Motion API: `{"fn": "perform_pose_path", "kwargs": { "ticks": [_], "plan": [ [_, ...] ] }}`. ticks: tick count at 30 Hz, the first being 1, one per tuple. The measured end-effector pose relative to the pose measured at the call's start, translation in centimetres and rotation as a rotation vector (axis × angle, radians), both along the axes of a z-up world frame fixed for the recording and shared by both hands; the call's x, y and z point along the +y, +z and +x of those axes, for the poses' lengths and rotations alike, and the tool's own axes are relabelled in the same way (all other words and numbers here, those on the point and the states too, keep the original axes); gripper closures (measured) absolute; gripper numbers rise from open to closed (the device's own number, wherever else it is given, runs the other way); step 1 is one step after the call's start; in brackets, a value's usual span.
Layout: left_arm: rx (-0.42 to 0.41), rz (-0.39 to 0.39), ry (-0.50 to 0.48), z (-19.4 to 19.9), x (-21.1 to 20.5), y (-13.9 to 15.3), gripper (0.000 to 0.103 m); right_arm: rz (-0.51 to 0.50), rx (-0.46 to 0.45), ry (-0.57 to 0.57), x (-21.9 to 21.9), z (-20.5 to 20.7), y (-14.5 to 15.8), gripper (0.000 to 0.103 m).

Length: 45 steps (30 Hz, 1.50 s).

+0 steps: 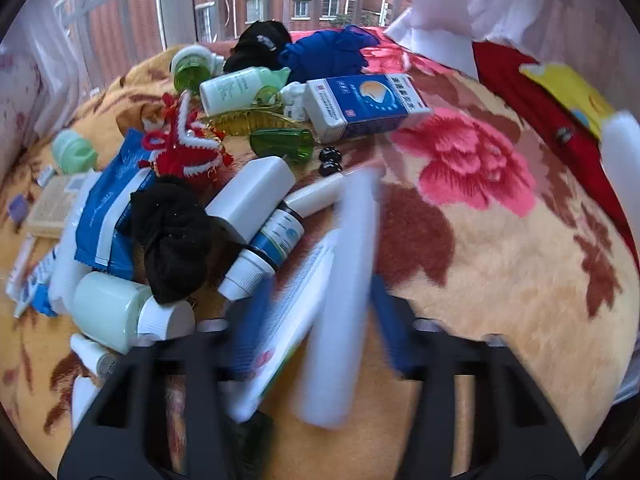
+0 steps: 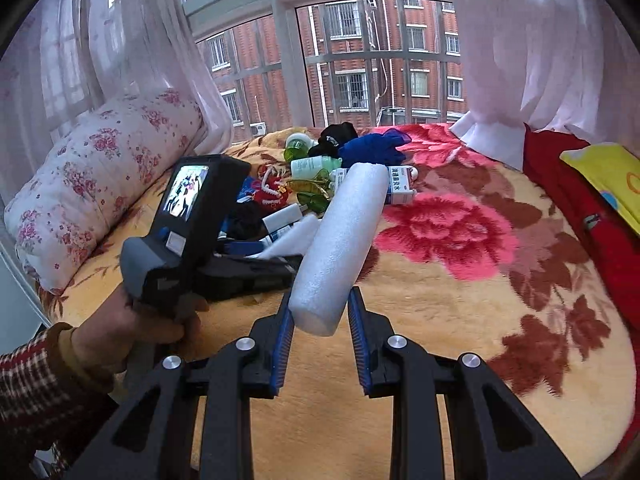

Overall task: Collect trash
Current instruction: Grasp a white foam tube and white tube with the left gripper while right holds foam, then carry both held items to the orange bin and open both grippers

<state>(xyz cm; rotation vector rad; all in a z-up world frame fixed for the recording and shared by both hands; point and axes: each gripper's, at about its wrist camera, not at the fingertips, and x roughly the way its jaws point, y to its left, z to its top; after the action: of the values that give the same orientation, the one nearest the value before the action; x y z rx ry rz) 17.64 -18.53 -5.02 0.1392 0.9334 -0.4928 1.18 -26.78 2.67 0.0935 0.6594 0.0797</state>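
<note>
In the left wrist view my left gripper [image 1: 320, 320] is blurred. Its blue pads [image 1: 252, 320] stand close on either side of a white foam tube [image 1: 340, 280], and a flat white and green box [image 1: 284, 328] is wedged beside the tube. In the right wrist view my right gripper [image 2: 320, 320] is shut on a second white foam tube [image 2: 336, 248], held above the blanket and pointing away. A hand [image 2: 132, 328] in a checked sleeve holds the left gripper [image 2: 256, 268] low beside the clutter. The right gripper's foam tube [image 1: 620, 160] shows at the left view's right edge.
A heap of clutter covers the flowered blanket [image 1: 500, 272]: white bottles [image 1: 252, 196], a blue medicine box [image 1: 368, 104], green cups [image 1: 284, 144], a black sock [image 1: 172, 236], a blue packet [image 1: 112, 200]. A flowered pillow [image 2: 100, 176] lies left and a red cloth [image 2: 580, 208] right. Window and curtains stand behind.
</note>
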Motion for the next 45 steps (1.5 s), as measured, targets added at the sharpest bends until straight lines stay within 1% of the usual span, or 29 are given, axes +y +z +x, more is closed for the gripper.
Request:
{"fn": "perform_pose_path", "kwargs": {
  "ticks": [1,3,7,9,11,17,22,27,29,32,35,38,39,42,43,45],
  "plan": [
    [-0.005,-0.012,0.003,-0.1,0.4,0.1,0.067,0.002,-0.003,-0.001,-0.1,-0.1,0.0,0.076],
    [-0.018,0.003,0.000,-0.4,0.7,0.2,0.070,0.012,-0.006,-0.001,-0.2,-0.1,-0.2,0.076],
    [-0.027,-0.008,-0.011,-1.5,1.8,0.7,0.071,0.018,-0.003,0.005,0.1,-0.1,-0.3,0.076],
    [-0.033,-0.036,-0.008,-2.3,2.8,1.3,0.071,0.013,-0.004,0.009,0.4,-0.2,-0.2,0.076],
    [-0.051,-0.042,-0.010,-3.2,3.4,1.9,0.071,0.006,-0.007,0.013,0.7,-0.3,-0.1,0.076],
    [-0.097,-0.070,-0.036,-7.5,6.3,4.5,0.071,0.005,-0.026,0.047,2.6,-1.8,0.7,0.076],
    [-0.145,-0.096,-0.047,-11.4,8.5,7.2,0.071,0.005,-0.052,0.076,4.7,-3.9,1.6,0.076],
    [-0.186,-0.102,-0.062,-15.3,10.5,9.2,0.071,-0.003,-0.081,0.112,6.9,-6.3,2.9,0.076],
    [-0.192,-0.105,-0.067,-16.9,11.3,9.5,0.071,0.000,-0.081,0.131,7.7,-7.2,3.1,0.076],
    [-0.182,-0.097,-0.088,-19.7,12.6,9.3,0.071,-0.004,-0.055,0.181,9.6,-9.2,2.4,0.076],
    [-0.135,-0.078,-0.115,-22.7,13.7,8.0,0.071,-0.009,-0.002,0.238,11.6,-11.6,0.9,0.076],
    [-0.065,-0.055,-0.145,-25.5,14.7,5.6,0.071,-0.017,0.072,0.293,13.3,-13.7,-1.1,0.076],
    [-0.025,-0.041,-0.160,-26.7,15.0,4.3,0.071,-0.015,0.120,0.323,14.0,-14.7,-2.3,0.076],
    [0.063,-0.004,-0.190,-28.7,15.6,1.6,0.071,-0.014,0.237,0.378,15.2,-16.3,-5.1,0.076],
    [0.123,0.006,-0.206,-29.4,15.8,0.2,0.071,-0.013,0.273,0.392,15.5,-16.6,-5.9,0.076],
    [0.195,0.030,-0.227,-30.2,15.9,-1.8,0.071,-0.024,0.349,0.418,16.1,-17.3,-8.0,0.076]
  ]
}}
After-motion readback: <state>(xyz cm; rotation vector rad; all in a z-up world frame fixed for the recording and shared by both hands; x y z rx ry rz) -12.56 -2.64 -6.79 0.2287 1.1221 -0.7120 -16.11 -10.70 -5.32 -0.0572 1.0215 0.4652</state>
